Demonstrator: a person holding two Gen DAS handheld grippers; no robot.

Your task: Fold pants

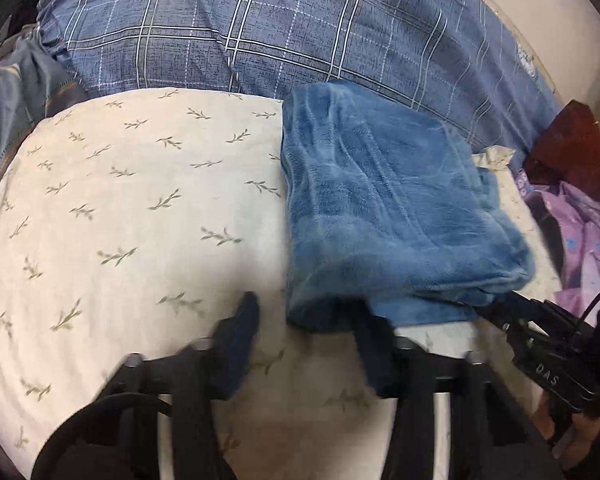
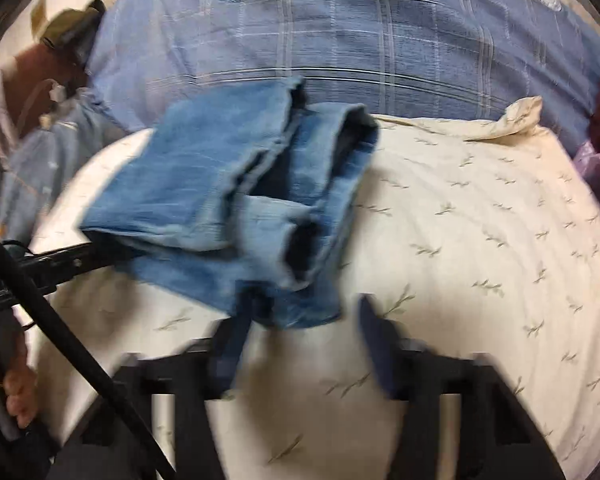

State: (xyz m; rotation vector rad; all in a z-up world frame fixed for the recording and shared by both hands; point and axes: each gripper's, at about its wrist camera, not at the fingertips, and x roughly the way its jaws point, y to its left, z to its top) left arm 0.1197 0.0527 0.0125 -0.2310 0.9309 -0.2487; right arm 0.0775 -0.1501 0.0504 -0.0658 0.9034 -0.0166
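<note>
A: The folded blue denim pants lie on the cream leaf-print bed sheet. Left gripper and right gripper both stand apart, gripping nothing.

B: One finger sits under the hem; withdrawing could drag layers loose. Motion blur hides the contact.

Left gripper: dark blue finger pads on black linkage arms with round screw heads; thick black cable looped at its base. Right gripper: same build; body stamped "DAS" in white, with thin black cable alongside.
</note>
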